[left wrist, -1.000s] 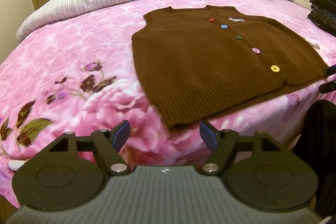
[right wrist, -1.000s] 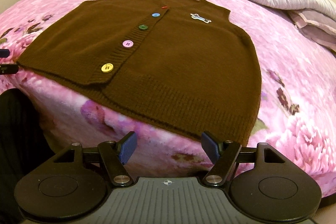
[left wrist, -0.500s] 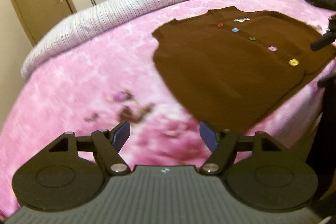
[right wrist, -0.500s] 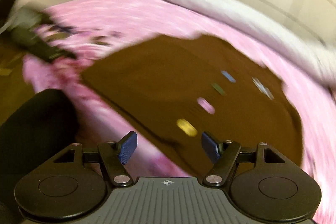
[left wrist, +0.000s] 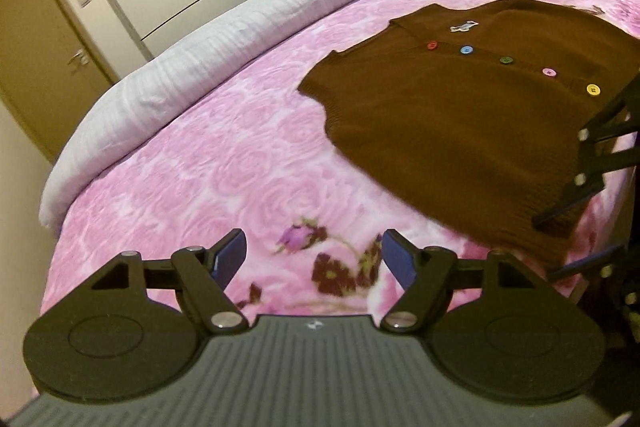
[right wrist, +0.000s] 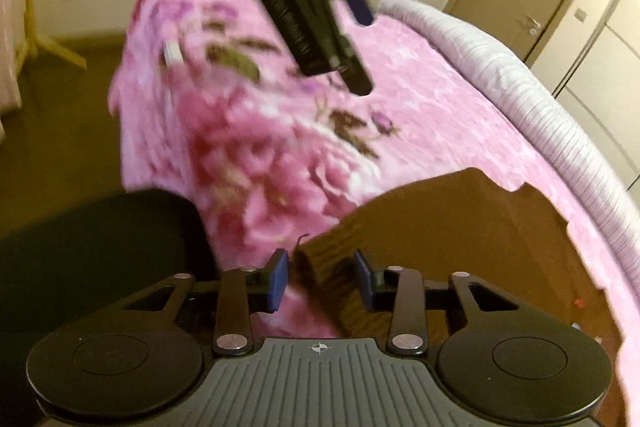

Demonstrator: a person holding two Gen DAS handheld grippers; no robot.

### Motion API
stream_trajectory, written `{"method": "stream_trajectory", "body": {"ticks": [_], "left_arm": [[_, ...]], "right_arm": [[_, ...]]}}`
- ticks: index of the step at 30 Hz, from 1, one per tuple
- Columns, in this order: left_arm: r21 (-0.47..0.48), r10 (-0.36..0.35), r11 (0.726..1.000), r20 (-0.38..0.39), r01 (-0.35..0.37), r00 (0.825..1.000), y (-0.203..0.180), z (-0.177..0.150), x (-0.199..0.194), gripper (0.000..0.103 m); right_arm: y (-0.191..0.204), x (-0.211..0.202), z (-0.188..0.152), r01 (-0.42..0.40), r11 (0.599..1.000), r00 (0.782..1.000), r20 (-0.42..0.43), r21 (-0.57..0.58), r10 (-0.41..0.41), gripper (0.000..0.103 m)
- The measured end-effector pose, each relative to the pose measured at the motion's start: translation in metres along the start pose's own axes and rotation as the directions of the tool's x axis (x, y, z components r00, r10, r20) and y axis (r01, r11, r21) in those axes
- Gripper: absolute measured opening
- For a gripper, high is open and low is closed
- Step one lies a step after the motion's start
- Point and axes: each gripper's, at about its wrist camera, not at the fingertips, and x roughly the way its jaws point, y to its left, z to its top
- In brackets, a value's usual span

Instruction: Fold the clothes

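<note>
Brown vest point(left wrist: 472, 115) shows five buttons point(left wrist: 506, 59); two grippers, left gripper point(left wrist: 314, 259) spread.

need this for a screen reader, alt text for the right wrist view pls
The right gripper, jaws open, straddles the ribbed hem corner of a brown knit vest on a pink floral bedspread. The left gripper hangs blurred above.

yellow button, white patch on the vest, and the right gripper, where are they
yellow button point(left wrist: 593, 89): left wrist view, its centre.
white patch point(left wrist: 464, 25): left wrist view, middle of the patch on the brown vest point(left wrist: 460, 123).
right gripper point(right wrist: 321, 281): right wrist view, between its fingertips, at the vest's hem corner.
</note>
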Motion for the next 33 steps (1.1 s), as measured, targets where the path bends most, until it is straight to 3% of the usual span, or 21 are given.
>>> {"method": "stream_trajectory", "body": {"ticks": [2,3,4,9,14,17,19,20,21,24,26,30,33], "left_arm": [[0.032,-0.021,0.999,0.01,0.021,1.0,-0.003,-0.001,0.012,0.072],[0.068,-0.022,0.997,0.018,0.021,1.0,-0.004,-0.001,0.019,0.072],[0.105,-0.022,0.994,0.026,0.019,0.999,-0.006,0.0,0.026,0.072],[0.329,-0.001,0.944,0.089,-0.029,0.996,-0.009,0.014,0.076,0.072],[0.548,-0.052,0.835,0.172,-0.052,0.984,-0.018,0.045,0.138,0.07],[0.677,-0.108,0.735,0.175,-0.04,0.979,-0.029,0.061,0.166,0.049],[0.726,-0.123,0.688,0.128,-0.009,0.984,-0.033,0.071,0.178,0.008],[0.748,-0.129,0.664,0.103,0.008,0.986,-0.035,0.076,0.183,0.006],[0.751,-0.126,0.66,0.098,0.009,0.987,-0.036,0.082,0.184,0.005],[0.709,-0.099,0.705,0.122,-0.017,0.988,-0.036,0.113,0.172,0.005],[0.7,-0.085,0.712,0.164,-0.055,0.983,-0.044,0.145,0.159,0.005],[0.745,-0.096,0.654,0.254,-0.131,0.962,-0.095,0.217,0.149,0.005],[0.778,-0.138,0.606,0.309,-0.166,0.941,-0.153,0.264,0.157,0.005]], "right_arm": [[0.001,0.005,-0.002,0.022,0.999,1.0,0.005,-0.037,-0.022,0.035],[-0.001,0.004,-0.002,0.025,0.999,1.0,0.013,-0.042,-0.025,0.011],[-0.005,0.001,-0.002,0.027,0.999,0.999,0.025,-0.026,-0.026,0.008],[-0.057,-0.04,-0.001,0.013,0.982,0.992,0.123,0.187,-0.036,0.008],[-0.1,-0.067,-0.007,0.024,0.95,0.985,0.154,0.31,-0.075,0.008],[-0.119,-0.076,-0.013,0.02,0.93,0.983,0.162,0.366,-0.085,0.008],[-0.125,-0.078,-0.019,0.003,0.918,0.981,0.177,0.396,-0.079,0.008],[-0.128,-0.078,-0.022,-0.007,0.911,0.98,0.185,0.412,-0.076,0.008],[-0.131,-0.078,-0.026,-0.019,0.902,0.979,0.192,0.431,-0.071,0.008],[-0.143,-0.094,-0.044,-0.029,0.868,0.969,0.226,0.495,-0.097,0.008],[-0.151,-0.107,-0.057,-0.034,0.842,0.961,0.248,0.538,-0.12,0.008],[-0.167,-0.155,-0.1,0.01,0.76,0.94,0.253,0.65,-0.229,0.008],[-0.174,-0.185,-0.142,0.068,0.67,0.927,0.202,0.739,-0.316,0.008]]}}
